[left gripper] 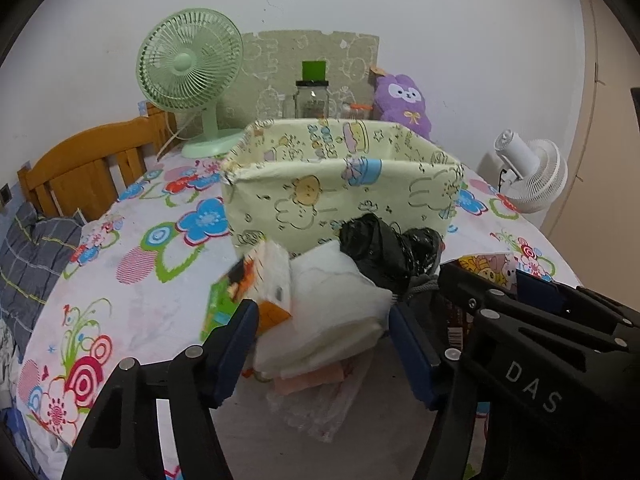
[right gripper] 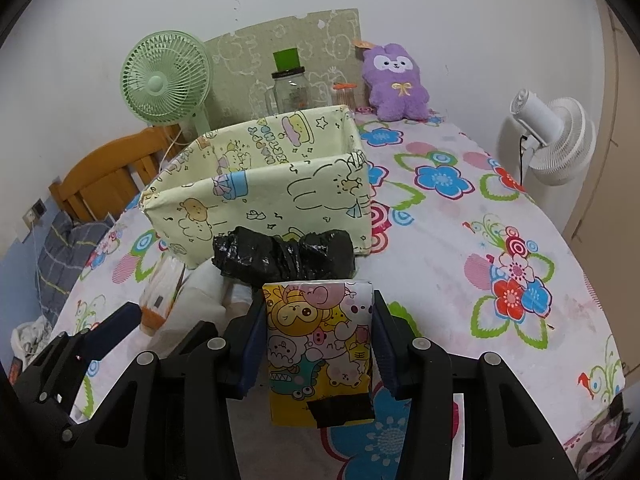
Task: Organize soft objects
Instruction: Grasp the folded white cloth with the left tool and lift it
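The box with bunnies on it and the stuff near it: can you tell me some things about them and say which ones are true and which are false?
1. The box stands open at the top. True.
2. The right gripper holds a cartoon packet. True.
3. The black bag lies inside the box. False: it lies on the tablecloth in front of the box.
4. The purple plush sits in the box. False: it sits behind it, by the wall.
5. The green fan stands behind the box. True.
6. The left gripper has nothing between its fingers. False: white packs lie between them.
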Available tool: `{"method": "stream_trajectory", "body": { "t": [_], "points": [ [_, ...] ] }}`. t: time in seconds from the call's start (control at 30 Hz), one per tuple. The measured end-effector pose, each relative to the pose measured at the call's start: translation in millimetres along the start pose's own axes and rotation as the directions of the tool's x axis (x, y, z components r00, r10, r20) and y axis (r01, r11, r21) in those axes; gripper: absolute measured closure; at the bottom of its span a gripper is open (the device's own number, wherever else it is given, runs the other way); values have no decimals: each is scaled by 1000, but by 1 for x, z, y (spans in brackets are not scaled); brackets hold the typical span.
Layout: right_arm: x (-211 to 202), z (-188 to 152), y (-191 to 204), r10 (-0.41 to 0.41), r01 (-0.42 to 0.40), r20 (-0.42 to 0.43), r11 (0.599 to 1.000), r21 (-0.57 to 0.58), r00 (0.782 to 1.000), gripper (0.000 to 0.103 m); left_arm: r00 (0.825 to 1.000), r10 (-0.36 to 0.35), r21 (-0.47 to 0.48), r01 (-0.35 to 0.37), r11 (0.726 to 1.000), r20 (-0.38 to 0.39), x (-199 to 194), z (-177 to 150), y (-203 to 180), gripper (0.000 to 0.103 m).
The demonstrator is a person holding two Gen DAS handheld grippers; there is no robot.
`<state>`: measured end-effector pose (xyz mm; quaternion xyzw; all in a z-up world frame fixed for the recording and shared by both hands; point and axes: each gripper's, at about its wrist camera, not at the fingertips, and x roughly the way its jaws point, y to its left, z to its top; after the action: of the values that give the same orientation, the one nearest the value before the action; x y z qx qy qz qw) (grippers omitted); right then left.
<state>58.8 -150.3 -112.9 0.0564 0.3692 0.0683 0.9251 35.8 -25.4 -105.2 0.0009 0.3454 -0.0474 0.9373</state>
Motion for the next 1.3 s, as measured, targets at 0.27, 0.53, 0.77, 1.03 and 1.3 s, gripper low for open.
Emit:
{"method": "stream_trajectory", "body": {
  "t": [0.27, 0.53, 0.77, 1.03, 1.3],
  "points": [
    [9, -2, -6, 13, -12, -22, 1000, 15, 1000, 52, 1000, -12, -4, 12, 1000, -26, 10, 0, -4, 60],
    [8, 2, -6, 21, -20, -21, 1000, 20, 1000, 52, 1000, -13, 11, 13, 1000, -13, 6, 6, -8, 86],
    [-3, 12, -1, 28, -28, -1, 1000, 9, 1000, 52, 998, -51, 30, 51, 998, 20, -6, 17, -14, 91],
    [-23, 26, 2, 27, -27, 45, 1000, 5, 999, 52, 997, -61, 21, 60, 998, 56, -21, 32, -13, 91],
    [-43, 40, 8, 20, -19, 88, 1000, -10, 996, 52, 994, -62, -1, 63, 998, 87, -35, 47, -11, 91]
  ]
}}
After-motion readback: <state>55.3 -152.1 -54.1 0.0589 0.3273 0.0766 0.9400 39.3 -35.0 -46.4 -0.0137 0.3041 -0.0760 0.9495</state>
